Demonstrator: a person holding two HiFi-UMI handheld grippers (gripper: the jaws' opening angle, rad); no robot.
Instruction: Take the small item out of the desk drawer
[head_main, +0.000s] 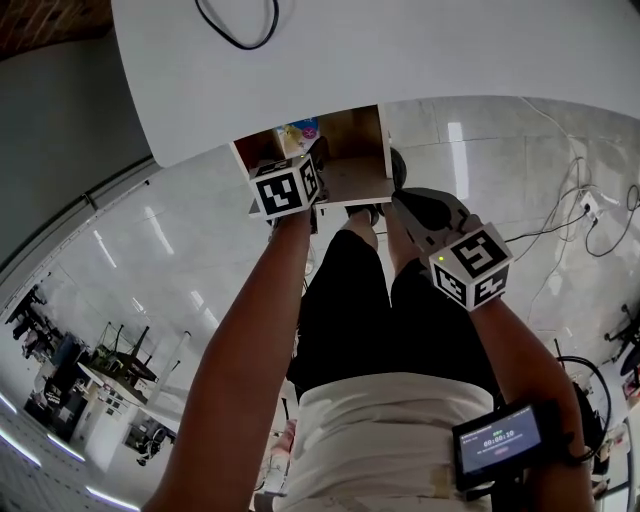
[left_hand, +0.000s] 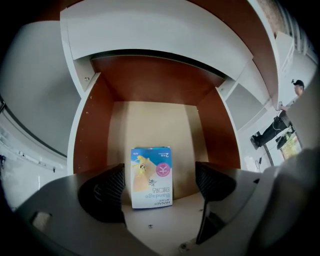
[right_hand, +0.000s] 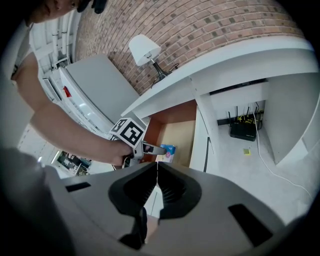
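Left gripper view: box (left_hand: 151, 176) between spread fingers (left_hand: 107, 192), gaps either side

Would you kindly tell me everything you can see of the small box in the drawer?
The box is a small printed carton, blue and white with a yellow cartoon and a pink round emblem, its print upside down in the left gripper view. It seems to lie flat on the tan floor of the open drawer. The left claw stands open, jaws either side, not touching.
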